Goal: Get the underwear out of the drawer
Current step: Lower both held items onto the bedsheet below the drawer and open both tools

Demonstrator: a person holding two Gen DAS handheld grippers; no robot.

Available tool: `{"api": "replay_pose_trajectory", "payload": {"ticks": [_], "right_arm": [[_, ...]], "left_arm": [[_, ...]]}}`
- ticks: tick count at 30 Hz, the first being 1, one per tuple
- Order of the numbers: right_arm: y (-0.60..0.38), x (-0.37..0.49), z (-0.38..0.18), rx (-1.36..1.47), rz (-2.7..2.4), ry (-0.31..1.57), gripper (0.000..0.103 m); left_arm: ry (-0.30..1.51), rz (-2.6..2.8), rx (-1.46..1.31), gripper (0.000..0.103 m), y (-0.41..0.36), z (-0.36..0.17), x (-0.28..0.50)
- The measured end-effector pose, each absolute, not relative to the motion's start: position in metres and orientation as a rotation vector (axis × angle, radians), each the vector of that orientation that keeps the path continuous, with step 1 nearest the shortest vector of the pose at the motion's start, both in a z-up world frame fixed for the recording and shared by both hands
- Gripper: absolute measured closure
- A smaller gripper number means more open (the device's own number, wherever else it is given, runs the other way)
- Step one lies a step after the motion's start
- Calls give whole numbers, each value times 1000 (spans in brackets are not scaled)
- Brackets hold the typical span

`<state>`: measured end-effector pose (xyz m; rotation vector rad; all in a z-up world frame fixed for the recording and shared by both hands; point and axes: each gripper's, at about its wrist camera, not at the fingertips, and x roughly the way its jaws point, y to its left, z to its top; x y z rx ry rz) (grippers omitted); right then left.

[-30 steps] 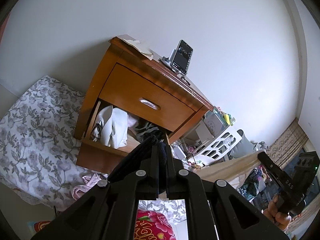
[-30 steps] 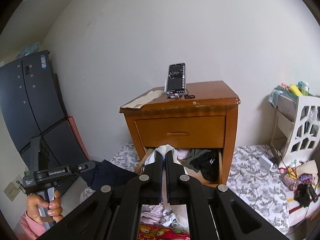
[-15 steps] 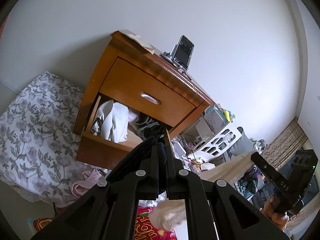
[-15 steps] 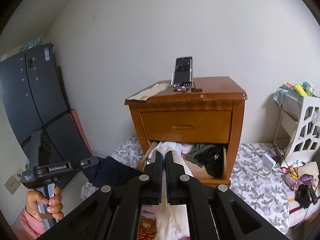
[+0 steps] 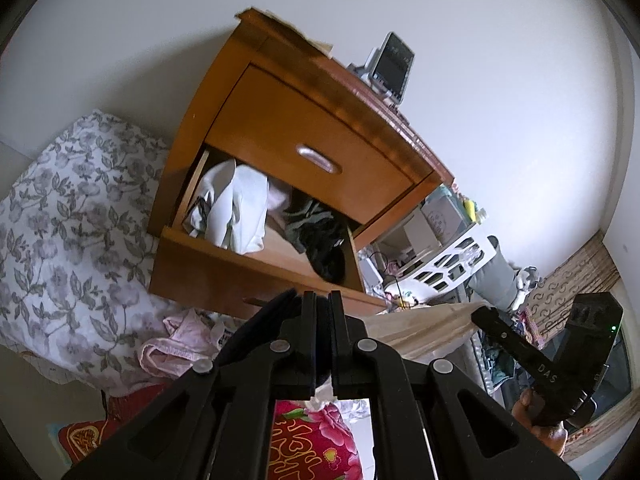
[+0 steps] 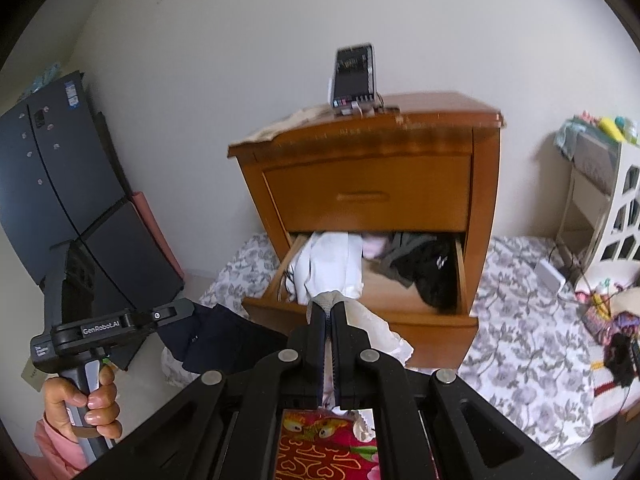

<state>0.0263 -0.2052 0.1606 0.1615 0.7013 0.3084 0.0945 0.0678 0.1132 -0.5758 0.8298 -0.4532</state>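
The wooden nightstand's lower drawer [image 6: 400, 322] stands pulled out. It holds white clothes [image 6: 332, 264] on the left and black clothes [image 6: 428, 272] on the right. My right gripper [image 6: 330, 314] is shut on a white piece of underwear [image 6: 378, 334], which drapes to the right of the fingers in front of the drawer. My left gripper [image 5: 322, 302] is shut on dark navy underwear [image 5: 256, 332], which hangs to its left. The right wrist view shows that gripper [image 6: 120, 326] in a hand, with the navy cloth [image 6: 224, 340] dangling.
A phone on a stand [image 6: 354, 76] sits on top of the nightstand. Floral bedding [image 6: 520, 328] lies around its base, with a pink garment [image 5: 176, 348] on it. A white rack [image 6: 604, 208] stands to the right, a dark cabinet [image 6: 52, 184] to the left. A red cushion [image 6: 328, 448] lies below.
Both grippers have shifted in front of the nightstand, each still clamped on its garment. The white underwear has come out of the drawer and now hangs beside the right fingers.
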Motion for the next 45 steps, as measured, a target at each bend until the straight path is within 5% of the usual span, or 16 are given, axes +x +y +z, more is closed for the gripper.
{"api": "replay_pose_trajectory", "payload": {"ticks": [31,38,41,45], "right_arm": [[-187,114,-4,174,267,1118,97],[-186,122,-24,155,243,1180,96],[-185,125,-30,141,226,1202,72],[-186,126,-34,128,221,1228,59]], "left_arm": [[1188,-216,-422,97,42,-14,159],[1222,-166,-388,52,42,-27,165],[1237,-147,-385,40,44,-31,167],[1260,-121,-359,33,44,-38,170]]}}
